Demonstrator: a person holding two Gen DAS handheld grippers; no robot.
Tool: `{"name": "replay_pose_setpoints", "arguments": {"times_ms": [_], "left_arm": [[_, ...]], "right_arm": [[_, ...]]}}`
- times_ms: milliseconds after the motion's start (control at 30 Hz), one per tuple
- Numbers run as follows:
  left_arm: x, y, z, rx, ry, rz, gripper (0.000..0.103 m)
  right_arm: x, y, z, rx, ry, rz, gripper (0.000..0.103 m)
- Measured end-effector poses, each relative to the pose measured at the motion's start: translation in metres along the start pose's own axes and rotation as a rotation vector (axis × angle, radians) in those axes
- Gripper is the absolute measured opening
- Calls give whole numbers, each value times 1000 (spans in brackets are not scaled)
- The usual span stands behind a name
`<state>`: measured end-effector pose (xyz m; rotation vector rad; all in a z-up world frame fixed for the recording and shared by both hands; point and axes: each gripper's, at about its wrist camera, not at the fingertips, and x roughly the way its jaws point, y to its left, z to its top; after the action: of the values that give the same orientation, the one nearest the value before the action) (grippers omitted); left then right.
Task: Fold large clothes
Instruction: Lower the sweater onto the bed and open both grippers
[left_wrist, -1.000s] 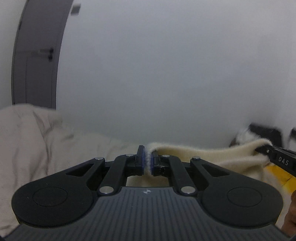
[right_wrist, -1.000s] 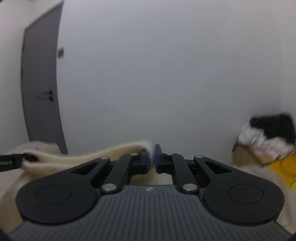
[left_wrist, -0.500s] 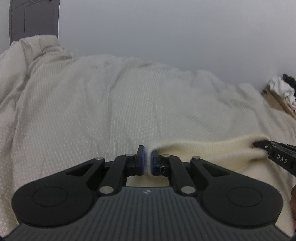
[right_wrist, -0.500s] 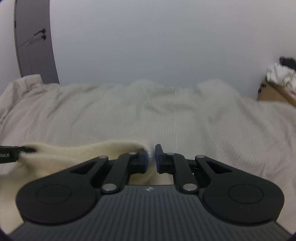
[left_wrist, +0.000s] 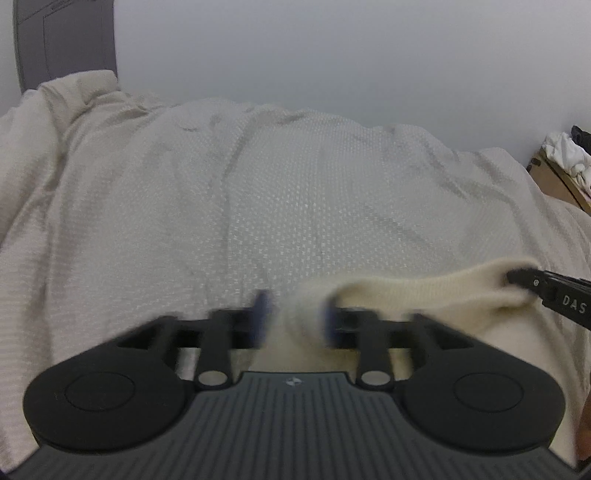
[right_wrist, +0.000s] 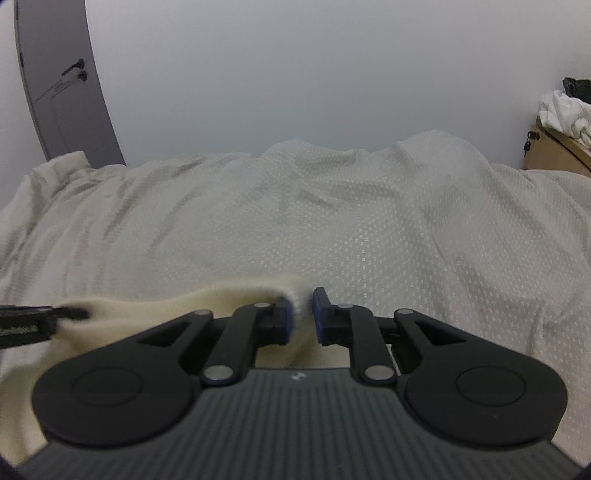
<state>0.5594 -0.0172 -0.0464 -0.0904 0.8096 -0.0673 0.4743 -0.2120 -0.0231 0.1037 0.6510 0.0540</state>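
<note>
The left black two-finger gripper (left_wrist: 293, 317) points forward and slightly down over a beige waffle-textured bedspread (left_wrist: 258, 192), its fingers blurred and standing clearly apart, with a fuzzy cream knitted garment (left_wrist: 424, 291) lying loosely in the gap between the blue pads (left_wrist: 263, 308). The right black two-finger gripper (right_wrist: 303, 314) is held level beside it at about the same height, its blue-padded fingers drawn close together and pinching the fluffy edge of the same garment (right_wrist: 155, 306). The cream fabric stretches as a sagging band between the two tools, hanging just above the bedspread (right_wrist: 332, 221), and drapes down beneath both. Each gripper's tip shows at the edge of the other's view. Behind the bed stand a plain white wall (right_wrist: 295, 74), a grey door (right_wrist: 62, 92) and a wooden cabinet with piled clothes (right_wrist: 554, 140).
</note>
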Motion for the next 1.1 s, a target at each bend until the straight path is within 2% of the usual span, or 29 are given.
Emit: {"name": "replay_pose_setpoints", "arguments": {"times_ms": [33, 67, 100, 267, 433, 700, 800, 900, 1100], "left_arm": [[-11, -1, -1, -3, -24, 5, 71], [-20, 0, -1, 1, -49, 6, 71], [-29, 0, -1, 11, -62, 5, 71], [-81, 2, -12, 17, -134, -12, 71], [-156, 5, -43, 20, -215, -32, 71], [-291, 12, -121, -29, -288, -64, 71], [-339, 13, -155, -11, -308, -41, 71], [-376, 21, -186, -33, -314, -45, 71], [-423, 30, -245, -55, -330, -47, 71]], "right_arm": [[-5, -1, 1, 8, 5, 7, 37], [-6, -1, 1, 16, 9, 14, 52], [-11, -1, 1, 22, 9, 22, 62], [-55, 3, -3, 9, -44, 45, 62], [-119, 11, -18, 2, -116, 73, 62], [-246, 16, -64, 4, -177, 101, 62], [-289, 15, -83, 17, -191, 112, 62], [-325, 15, -102, 24, -202, 120, 62], [-376, 21, -146, -12, -229, 123, 62]]}}
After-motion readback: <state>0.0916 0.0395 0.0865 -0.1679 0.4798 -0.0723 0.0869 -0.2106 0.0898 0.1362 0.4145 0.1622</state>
